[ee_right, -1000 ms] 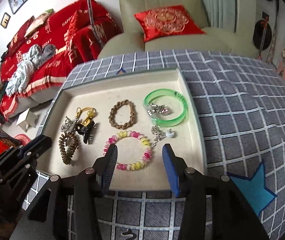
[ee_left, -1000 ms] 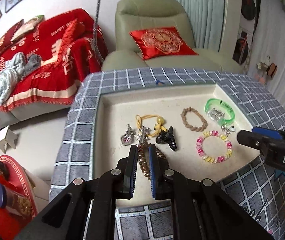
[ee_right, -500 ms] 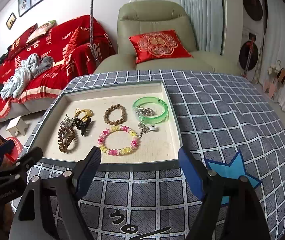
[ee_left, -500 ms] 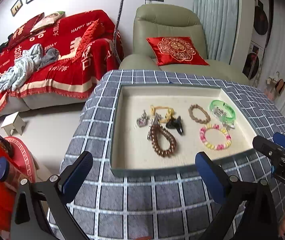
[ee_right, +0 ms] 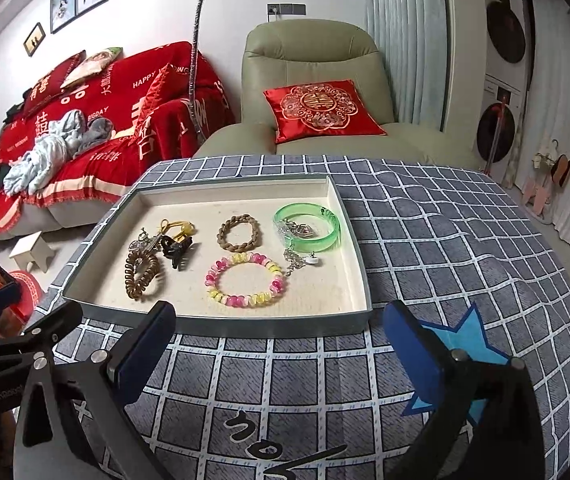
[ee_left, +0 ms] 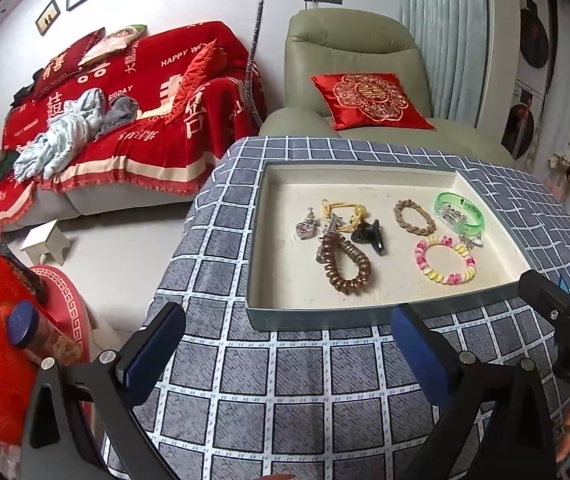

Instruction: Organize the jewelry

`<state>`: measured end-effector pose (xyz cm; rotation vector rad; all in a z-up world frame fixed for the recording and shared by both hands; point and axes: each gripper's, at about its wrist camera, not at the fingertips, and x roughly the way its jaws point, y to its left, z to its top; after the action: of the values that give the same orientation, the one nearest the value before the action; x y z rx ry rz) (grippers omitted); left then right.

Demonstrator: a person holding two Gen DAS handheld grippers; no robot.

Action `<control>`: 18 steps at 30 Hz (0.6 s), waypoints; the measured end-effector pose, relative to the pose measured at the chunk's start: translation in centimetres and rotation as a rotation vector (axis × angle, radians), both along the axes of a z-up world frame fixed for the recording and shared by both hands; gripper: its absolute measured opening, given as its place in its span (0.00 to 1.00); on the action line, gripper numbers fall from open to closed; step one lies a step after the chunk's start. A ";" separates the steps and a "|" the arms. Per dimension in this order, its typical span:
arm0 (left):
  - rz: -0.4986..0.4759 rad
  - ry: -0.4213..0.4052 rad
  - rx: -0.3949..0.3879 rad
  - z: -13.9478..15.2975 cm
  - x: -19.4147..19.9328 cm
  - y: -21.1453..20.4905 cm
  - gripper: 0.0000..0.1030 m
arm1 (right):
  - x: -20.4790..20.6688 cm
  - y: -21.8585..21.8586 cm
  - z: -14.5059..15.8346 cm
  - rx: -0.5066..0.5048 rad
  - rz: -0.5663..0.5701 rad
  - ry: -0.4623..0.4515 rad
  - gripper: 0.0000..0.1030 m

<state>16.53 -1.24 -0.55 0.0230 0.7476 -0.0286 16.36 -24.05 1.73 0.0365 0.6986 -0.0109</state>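
Note:
A grey tray with a cream lining holds the jewelry. In it lie a brown coil bracelet, a pink-yellow bead bracelet, a braided brown bracelet, a green bangle, a black hair clip, a yellow cord and a heart pendant. My left gripper is open and empty, in front of the tray's near edge. My right gripper is open and empty, also in front of the near edge.
The tray sits on a table with a grey checked cloth. A green armchair with a red cushion stands behind, a red-covered sofa to the left. A white stool and red items are on the floor at left.
My left gripper let go of the brown coil bracelet in the tray and opened wide. Both grippers pulled back from above the tray to in front of its near edge.

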 end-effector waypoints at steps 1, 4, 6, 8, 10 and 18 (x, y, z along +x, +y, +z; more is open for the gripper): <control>0.003 -0.003 0.001 0.1 -0.1 0.0 1.00 | 0.0 -0.1 0.0 0.002 -0.002 0.000 1.00; 0.007 -0.011 -0.002 0.2 -0.3 0.2 1.00 | 0.0 -0.3 -0.2 0.005 -0.008 0.001 1.00; 0.006 -0.016 0.002 0.3 -0.4 0.1 1.00 | -0.1 -0.4 -0.2 0.003 -0.010 0.000 1.00; 0.001 -0.021 0.008 0.4 -0.5 -0.1 1.00 | -0.2 -0.4 -0.2 0.002 -0.012 0.000 1.00; -0.002 -0.023 0.009 0.4 -0.6 -0.2 1.00 | -0.2 -0.5 -0.1 0.001 -0.013 -0.001 1.00; -0.008 -0.028 0.007 0.7 -0.8 -0.4 1.00 | -0.3 -0.6 -0.1 -0.001 -0.015 -0.005 1.00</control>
<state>15.78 -1.66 0.12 0.0331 0.7200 -0.0336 16.02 -24.61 1.65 0.0410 0.6937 -0.0253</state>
